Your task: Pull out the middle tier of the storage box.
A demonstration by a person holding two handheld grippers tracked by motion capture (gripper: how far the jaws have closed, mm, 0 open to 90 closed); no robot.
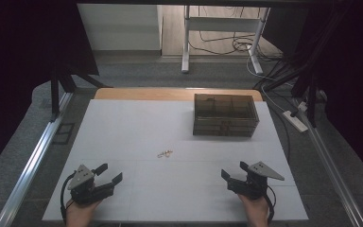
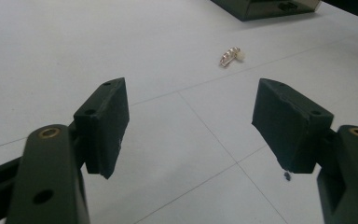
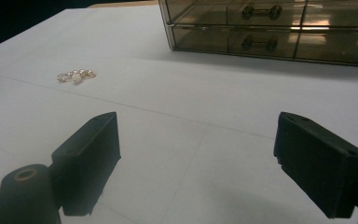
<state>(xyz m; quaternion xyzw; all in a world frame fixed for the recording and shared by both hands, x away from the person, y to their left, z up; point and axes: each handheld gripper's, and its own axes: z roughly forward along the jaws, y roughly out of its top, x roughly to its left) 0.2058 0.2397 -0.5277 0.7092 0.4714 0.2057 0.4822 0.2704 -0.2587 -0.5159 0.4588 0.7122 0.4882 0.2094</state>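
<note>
A small gold chain piece with a pale bead (image 1: 165, 153) lies on the white table (image 1: 123, 127) near the middle. It appears ahead of the jaws in the left gripper view (image 2: 231, 56) and at the left in the right gripper view (image 3: 77, 76). A smoky transparent drawer box (image 1: 225, 115) stands at the back right, its drawers shut, with dumbbell-shaped handles (image 3: 260, 11). My left gripper (image 1: 109, 173) rests at the front left, open and holding nothing. At the front right my right gripper (image 1: 234, 170) is open too, nothing between its jaws.
A wooden strip (image 1: 170, 93) runs along the table's far edge. Metal rails (image 1: 33, 161) flank the table on both sides. Beyond it stand a desk frame (image 1: 217, 28), loose cables and a power strip (image 1: 295, 120) on the floor.
</note>
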